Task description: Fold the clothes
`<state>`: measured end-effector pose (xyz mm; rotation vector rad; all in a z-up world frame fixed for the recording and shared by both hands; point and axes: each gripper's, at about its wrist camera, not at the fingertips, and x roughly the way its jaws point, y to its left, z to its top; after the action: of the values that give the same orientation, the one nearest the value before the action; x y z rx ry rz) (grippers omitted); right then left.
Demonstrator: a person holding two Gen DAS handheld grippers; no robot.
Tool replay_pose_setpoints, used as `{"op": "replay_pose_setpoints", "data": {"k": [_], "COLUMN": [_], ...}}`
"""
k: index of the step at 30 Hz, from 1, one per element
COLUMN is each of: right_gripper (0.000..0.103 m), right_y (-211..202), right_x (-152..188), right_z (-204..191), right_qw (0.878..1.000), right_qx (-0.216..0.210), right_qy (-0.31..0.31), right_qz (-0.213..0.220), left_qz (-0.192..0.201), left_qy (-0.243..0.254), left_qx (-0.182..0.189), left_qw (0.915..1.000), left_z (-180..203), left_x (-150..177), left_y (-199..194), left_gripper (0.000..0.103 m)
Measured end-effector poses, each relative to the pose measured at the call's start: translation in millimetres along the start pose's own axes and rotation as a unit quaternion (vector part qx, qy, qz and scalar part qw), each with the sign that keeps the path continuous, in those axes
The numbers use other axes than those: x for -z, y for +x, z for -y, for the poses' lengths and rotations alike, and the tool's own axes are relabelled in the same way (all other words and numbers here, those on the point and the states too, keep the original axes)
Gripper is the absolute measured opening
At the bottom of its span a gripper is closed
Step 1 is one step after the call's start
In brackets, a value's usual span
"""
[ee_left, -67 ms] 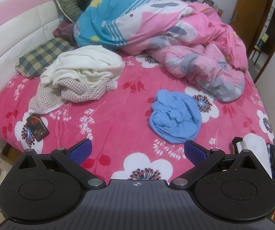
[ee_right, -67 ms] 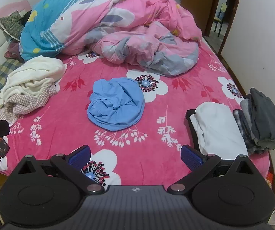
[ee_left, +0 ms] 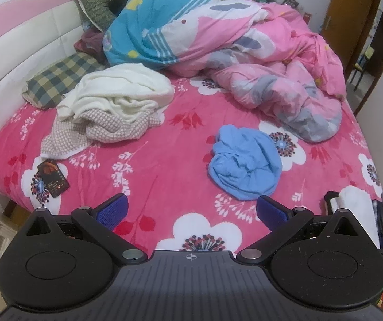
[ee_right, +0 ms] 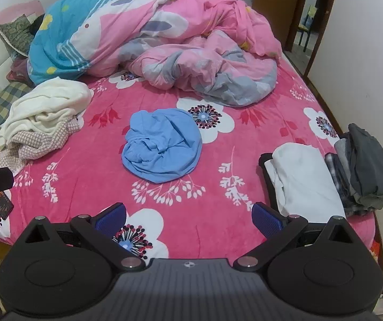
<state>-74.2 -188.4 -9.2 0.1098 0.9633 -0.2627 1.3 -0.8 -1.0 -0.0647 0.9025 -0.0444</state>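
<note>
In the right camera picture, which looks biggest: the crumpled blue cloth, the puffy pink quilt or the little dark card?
1. Puffy pink quilt, though farthest away.
2. Crumpled blue cloth.
3. Little dark card, partly hidden.

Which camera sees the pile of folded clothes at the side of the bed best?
The right wrist view. There the folded clothes show whole: a white piece beside a grey and checked stack, on the bed's right edge. The left wrist view catches only a cut-off sliver of them at its right border.

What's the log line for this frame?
left tool: open, empty | right tool: open, empty | blue garment: crumpled, untouched | white stack: folded
</note>
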Motion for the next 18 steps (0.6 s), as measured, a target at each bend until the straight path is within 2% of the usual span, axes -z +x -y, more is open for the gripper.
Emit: {"op": "replay_pose_setpoints", "data": {"k": [6, 11, 18], "right_gripper": [0.102, 0.102, 0.102], "right_y": [-2, 3, 5], "right_x": [-7, 0, -3], "right_z": [0, -4, -3], "right_qw": [1.0, 1.0, 1.0], "right_qx": [0.008, 0.01, 0.012], "right_qy": [-0.003, -0.001, 0.002], "right_qz": [0.005, 0.006, 0.0], "left_qz": [0.006, 0.01, -0.006], "left_qy": [-0.003, -0.001, -0.003], "left_qx": [0.001, 0.008, 0.011], "left_qw": [1.0, 0.9999, 0.9999], "left_z": [-3, -9, -8], "left_x": [0, -2, -4], "left_y": [0, 3, 10], "left_gripper": [0.103, 0.103, 0.103]}}
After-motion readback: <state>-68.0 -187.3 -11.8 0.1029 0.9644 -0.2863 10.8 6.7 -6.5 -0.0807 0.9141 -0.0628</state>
